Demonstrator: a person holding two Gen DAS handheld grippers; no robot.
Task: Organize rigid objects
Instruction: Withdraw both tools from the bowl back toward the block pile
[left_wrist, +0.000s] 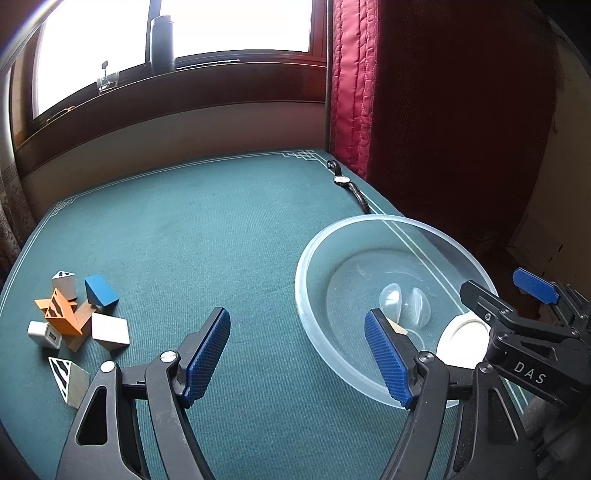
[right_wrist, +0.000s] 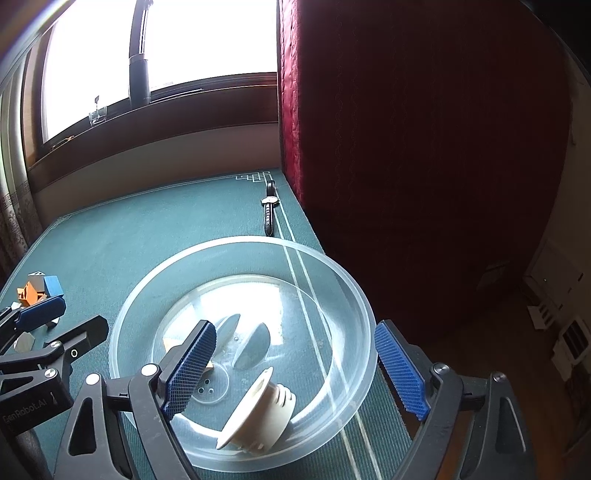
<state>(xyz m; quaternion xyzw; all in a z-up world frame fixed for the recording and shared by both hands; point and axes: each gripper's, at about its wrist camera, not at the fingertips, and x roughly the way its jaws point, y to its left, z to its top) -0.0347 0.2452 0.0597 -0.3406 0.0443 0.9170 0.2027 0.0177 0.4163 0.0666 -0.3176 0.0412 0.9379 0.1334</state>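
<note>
Jaws spread on both my grippers, nothing pinched: left gripper (left_wrist: 299, 358) hangs over the green table (left_wrist: 207, 236), right gripper (right_wrist: 295, 373) over the clear bowl (right_wrist: 343, 280). White threaded cap (right_wrist: 258, 413) lies tilted inside the bowl. Blocks (left_wrist: 74, 314) sit clustered far left; wristwatch (right_wrist: 270, 212) beyond the bowl.

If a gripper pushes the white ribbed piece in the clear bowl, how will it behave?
The white ribbed piece lies tilted on its round flange, so it probably rolls in a curve. It looks rigid and light. The clear bowl wall should stop it.
</note>
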